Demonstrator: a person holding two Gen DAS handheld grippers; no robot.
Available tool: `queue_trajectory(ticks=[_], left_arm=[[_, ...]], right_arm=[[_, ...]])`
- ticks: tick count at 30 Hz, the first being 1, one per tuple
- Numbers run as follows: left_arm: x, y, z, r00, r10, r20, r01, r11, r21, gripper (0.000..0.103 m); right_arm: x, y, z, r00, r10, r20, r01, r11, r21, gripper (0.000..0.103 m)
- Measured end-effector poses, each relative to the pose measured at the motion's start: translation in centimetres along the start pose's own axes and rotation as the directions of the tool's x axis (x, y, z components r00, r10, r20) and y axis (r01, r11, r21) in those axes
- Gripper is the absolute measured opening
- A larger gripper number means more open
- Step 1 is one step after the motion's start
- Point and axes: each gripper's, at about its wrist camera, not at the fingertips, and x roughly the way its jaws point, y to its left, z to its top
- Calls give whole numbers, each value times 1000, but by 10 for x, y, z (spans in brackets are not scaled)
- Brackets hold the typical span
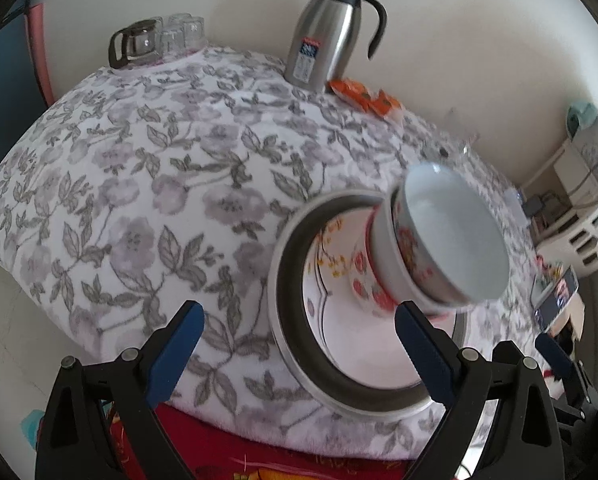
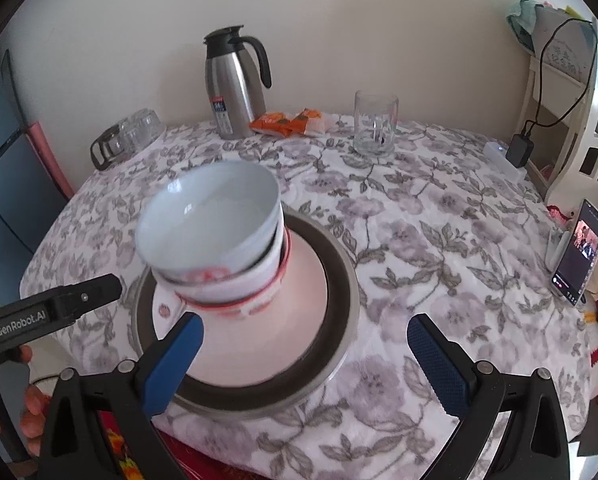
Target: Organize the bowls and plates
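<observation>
- Cream walls back a round surface covered with a white cloth printed in grey and mauve flowers.
- Near its front edge sits a wide steel-rimmed round pan with a white flowered plate lying inside it.
- On that plate stands a stack of white bowls with red flower prints; the top bowl, pale blue-white inside, leans toward the left and looks unsettled.
- The right gripper hangs just before the pan, fingers spread wide, gripping nothing.
- The left gripper is likewise wide open and empty; one finger lies near the base of the stack.
- Judgement: the stacking seems nearly finished. Doing it well calls for nudging the top bowl level with a light touch at its rim, not a push on its side, since the stack is tall and could topple.
- Well behind stand a brushed-steel jug with a black handle, orange snack packets, a clear glass tumbler and upturned glasses; none blocks the approach.
- A propped phone at the right edge is worth avoiding.
</observation>
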Motion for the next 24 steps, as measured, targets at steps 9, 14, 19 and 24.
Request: queue_trajectory(ticks=[9,14,19,24], left_arm=[[1,-22,-24,998,51,-30,-49,997,67,96],[0,-26,-32,996,90,-25,-88,993,72,96],[3,-31,-43,988,147,-44,-142,985,98,96],[1,-36,-54,985,167,-38,-161,980,119,96]], right_arm=[[0,-15,-20,1000,13,-23,-13,1000,-10,103],[0,-24,-26,1000,19,-23,-19,1000,0,103],[-3,-32,-29,999,30,-15,-29,999,22,103],[-6,-36,-32,999,43,-7,-43,998,35,103]])
